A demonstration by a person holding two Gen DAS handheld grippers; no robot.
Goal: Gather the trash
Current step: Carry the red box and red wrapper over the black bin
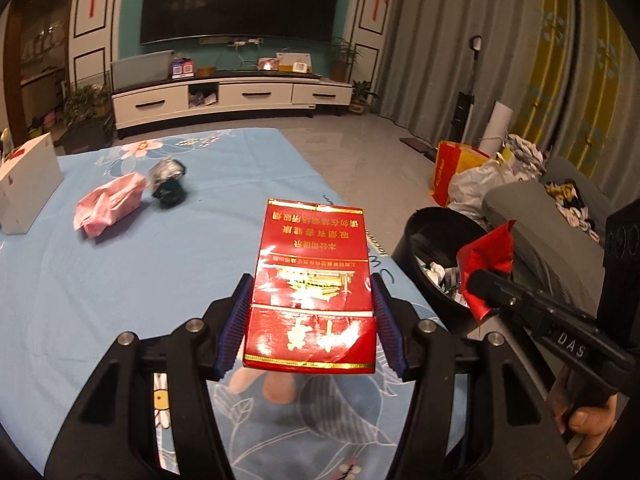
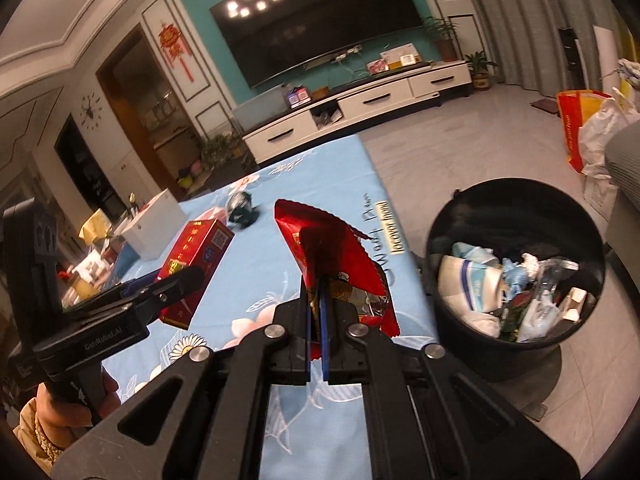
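My left gripper (image 1: 312, 316) is shut on a red cigarette box (image 1: 312, 280) and holds it above the blue floral tablecloth (image 1: 120, 280). The box also shows in the right wrist view (image 2: 196, 264). My right gripper (image 2: 318, 292) is shut on a red foil snack wrapper (image 2: 332, 248), held near the table's right edge, left of the black trash bin (image 2: 516, 200). In the left wrist view the wrapper (image 1: 486, 260) hangs over the bin's rim (image 1: 424, 216). The bin holds crumpled paper and packaging.
A pink wrapper (image 1: 108, 204) and a dark crumpled bag (image 1: 168, 184) lie on the far part of the table. A white box (image 1: 28, 184) stands at the far left. Bags (image 1: 472, 176) and a grey sofa (image 1: 536, 216) lie beyond the bin.
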